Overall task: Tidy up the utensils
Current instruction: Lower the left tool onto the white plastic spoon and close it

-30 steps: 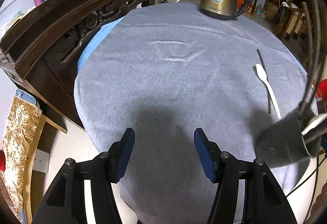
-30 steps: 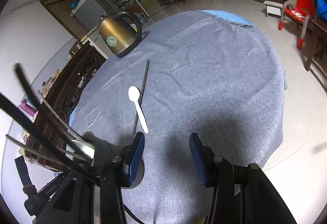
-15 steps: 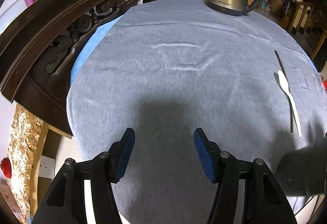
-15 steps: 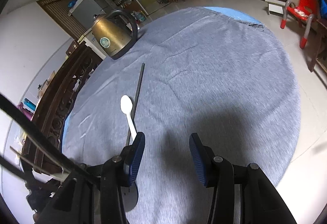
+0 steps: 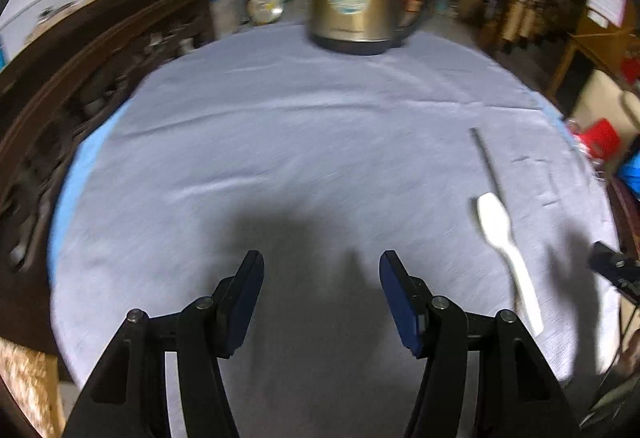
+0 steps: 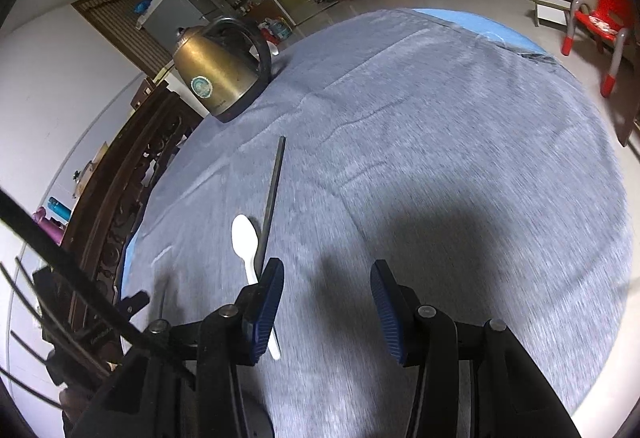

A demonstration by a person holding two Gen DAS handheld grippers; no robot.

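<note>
From the left wrist camera, the left gripper (image 5: 321, 290) hangs over the grey cloth (image 5: 280, 142) on the round table. Its two blue fingers (image 5: 246, 298) are spread wide apart and there is nothing between them. I think it is spread like that so it is ready to pick something up. The white spoon (image 5: 505, 242) lies flat on the cloth, off to the right of this gripper and not touching it. A thin dark stick (image 5: 486, 158), maybe a chopstick, lies just behind the spoon, and the two look like they touch or almost touch. The gold kettle (image 5: 354, 10) stands far back on the table, well away from the spoon. This picture is a bit blurry.

From the right wrist camera, the right gripper (image 6: 326, 308) is also spread wide, with nothing in it. It sits much closer to the spoon (image 6: 246, 246). The spoon's handle runs down behind the gripper's left finger (image 6: 266, 310), so the spoon is beside the gripper, not between the fingers. The stick (image 6: 274, 194) lies next to the spoon, pointing toward the kettle (image 6: 218, 74). At the left edge, some thin dark sticks (image 6: 60, 262) poke up close to the camera. I cannot tell what holds them.

The spoon and stick lie loose on the cloth, so I think they are not put away yet. The right gripper looks like the one best placed to grab the spoon.
</note>
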